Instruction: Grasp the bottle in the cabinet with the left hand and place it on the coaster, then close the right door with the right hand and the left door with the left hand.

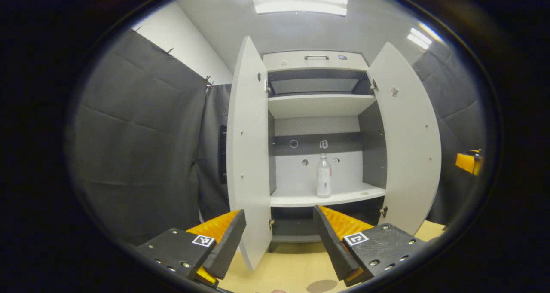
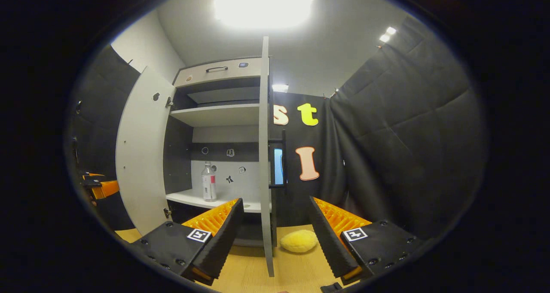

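Both doors open. Bottle [image 1: 323, 175] upright on cabinet [image 1: 316, 61] lower shelf [image 1: 296, 197], 12 o'clock from L gripper [image 1: 279, 237]. L gripper, R gripper [image 2: 275, 235]: fingers apart, holding nothing. Coaster [image 1: 322, 285] on table, 6 o'clock, left gripper view.

Left claw [image 1: 279, 237] and right claw [image 2: 275, 237], both wide apart, empty.

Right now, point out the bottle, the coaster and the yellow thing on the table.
bottle [image 1: 323, 179], left gripper view, on its label.
coaster [image 1: 322, 285], left gripper view, on its flat top.
yellow thing [image 2: 299, 241], right gripper view, on its rounded middle.
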The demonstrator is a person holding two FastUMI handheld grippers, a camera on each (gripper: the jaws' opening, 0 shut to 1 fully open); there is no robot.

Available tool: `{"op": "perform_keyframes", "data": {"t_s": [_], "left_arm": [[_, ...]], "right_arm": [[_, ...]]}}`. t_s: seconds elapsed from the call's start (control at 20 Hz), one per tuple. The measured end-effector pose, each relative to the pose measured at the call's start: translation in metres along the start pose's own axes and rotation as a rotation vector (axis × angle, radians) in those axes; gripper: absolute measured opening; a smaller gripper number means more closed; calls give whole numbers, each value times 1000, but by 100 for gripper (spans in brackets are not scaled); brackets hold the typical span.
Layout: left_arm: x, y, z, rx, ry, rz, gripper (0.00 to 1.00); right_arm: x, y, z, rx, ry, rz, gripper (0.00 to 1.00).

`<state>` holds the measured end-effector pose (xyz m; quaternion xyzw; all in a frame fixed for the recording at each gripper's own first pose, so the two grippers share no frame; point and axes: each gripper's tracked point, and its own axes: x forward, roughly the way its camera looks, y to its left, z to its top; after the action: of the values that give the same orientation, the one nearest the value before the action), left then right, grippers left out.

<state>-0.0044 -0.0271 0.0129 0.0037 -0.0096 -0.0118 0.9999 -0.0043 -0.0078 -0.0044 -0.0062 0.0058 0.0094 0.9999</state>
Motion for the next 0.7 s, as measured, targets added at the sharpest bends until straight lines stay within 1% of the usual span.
{"op": "perform_keyframes", "data": {"t_s": [0.1,0.15,0.2,0.35,0.4,0.45,0.5,0.65,0.7], "left_arm": [[6,-7,6,-4,-9,-1,100],[9,-11,10,1,-19,0,100],[11,-15,15,8,-28,5,93],[25,-33,22,13,-41,4,92],[30,-39,24,12,-48,-2,93],[37,-45,27,11,-53,-6,93],[44,-50,28,8,-54,-13,93],[66,-67,34,-7,-51,-48,93],[73,-71,36,-13,-54,-56,96]], "right_arm": [[-2,-5,-4,-3,4,10,96],[-2,-8,-6,1,6,15,92],[-1,-11,-9,8,9,24,95],[1,-19,-17,31,22,55,95],[2,-22,-19,37,20,62,92],[3,-27,-20,39,19,62,92],[4,-32,-23,42,25,58,95],[7,-38,-22,68,29,54,95],[8,-40,-24,70,32,51,95]]}}
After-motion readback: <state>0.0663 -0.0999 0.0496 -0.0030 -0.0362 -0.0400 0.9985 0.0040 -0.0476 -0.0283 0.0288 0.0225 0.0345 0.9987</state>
